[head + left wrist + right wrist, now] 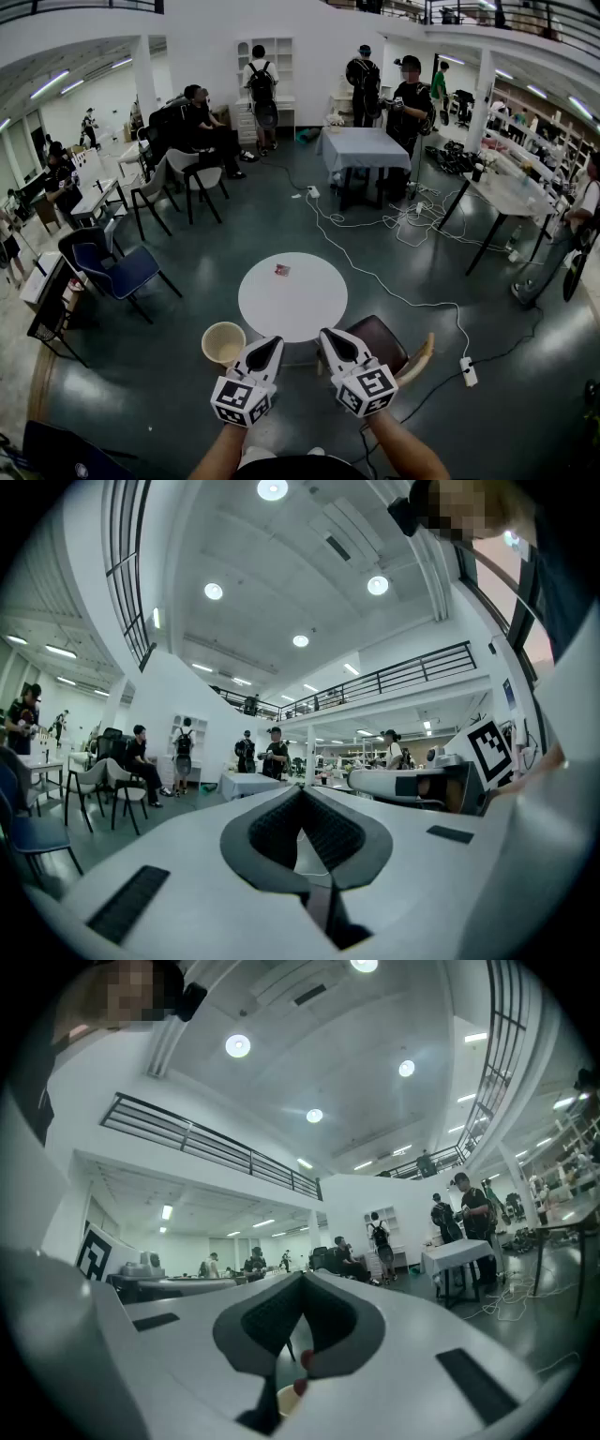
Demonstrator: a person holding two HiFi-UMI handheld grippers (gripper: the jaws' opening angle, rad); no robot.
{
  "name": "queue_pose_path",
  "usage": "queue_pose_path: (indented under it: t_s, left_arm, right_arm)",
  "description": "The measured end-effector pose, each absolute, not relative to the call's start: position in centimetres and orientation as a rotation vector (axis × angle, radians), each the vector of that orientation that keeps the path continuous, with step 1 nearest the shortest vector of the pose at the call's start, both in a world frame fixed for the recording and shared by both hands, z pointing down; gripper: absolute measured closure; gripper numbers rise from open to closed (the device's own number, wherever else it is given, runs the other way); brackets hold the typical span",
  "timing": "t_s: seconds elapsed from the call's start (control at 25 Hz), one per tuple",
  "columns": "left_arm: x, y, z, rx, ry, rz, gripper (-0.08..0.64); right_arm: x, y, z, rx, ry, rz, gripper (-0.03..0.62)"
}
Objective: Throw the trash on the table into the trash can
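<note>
Left claw: your left claw has its two jaws brought together, tips meeting, with nothing between them. It points level, out into the hall.
Right claw: here too the jaws meet at the tips and carry nothing. It also points level.
Both claws together: in the head view you hold them side by side, just short of the near edge of the tabletop. Neither one touches it.
Trash: a small reddish scrap lies on the tabletop, toward its far left part. It is well apart from both of your claws.
Tabletop: it is round and white, and it stands straight ahead of you on the dark floor.
Trash can: a pale, round, open-topped can stands upright on the floor. It sits just beside the tabletop's near left edge and just to the left of your left claw. You cannot tell what is inside it.
Brown chair: it stands at the tabletop's near right, just beside your right claw.
Blue chair: it is off to your left, well apart from the tabletop.
Cables: white leads trail across the floor past the tabletop's right side to a power strip.
Background: people sit and stand near a cloth-covered table at the far end.
</note>
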State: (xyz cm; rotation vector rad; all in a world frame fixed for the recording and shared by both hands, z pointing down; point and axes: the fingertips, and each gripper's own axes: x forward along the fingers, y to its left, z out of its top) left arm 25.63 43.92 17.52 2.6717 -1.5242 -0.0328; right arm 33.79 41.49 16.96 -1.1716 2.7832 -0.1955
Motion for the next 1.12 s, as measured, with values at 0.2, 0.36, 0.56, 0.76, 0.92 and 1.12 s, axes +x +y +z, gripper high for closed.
queue_pose_path:
  t_s: [0.2, 0.36, 0.56, 0.76, 0.92, 1.12]
  left_arm:
    - [27.5, 43.7, 17.4, 2.675, -1.535, -0.027, 0.554]
    - [27.8, 43.4, 17.6, 2.672, -1.546, -0.014, 0.554]
    - [27.5, 43.5, 17.7, 2.658, -1.566, -0.002, 0.554]
    - [27.5, 42.7, 18.0, 2.654, -1.577, 0.006, 0.554]
    - [26.8, 41.7, 17.8, 2.646, -1.584, 0.004, 0.554]
    - [25.5, 40.5, 18.0, 2.630, -1.594, -0.009, 0.554]
  right_arm:
    - [35.8, 41.2, 16.9, -1.179, 2.781, -0.191, 0.575]
    - [36.0, 40.7, 17.1, -1.174, 2.789, -0.186, 0.575]
    - [36.0, 40.5, 17.2, -1.159, 2.791, -0.196, 0.575]
    - [35.6, 39.7, 17.4, -1.138, 2.800, -0.201, 0.575]
    - [34.8, 38.8, 17.4, -1.123, 2.801, -0.229, 0.575]
    - [33.6, 37.3, 18.1, -1.112, 2.803, -0.259, 0.575]
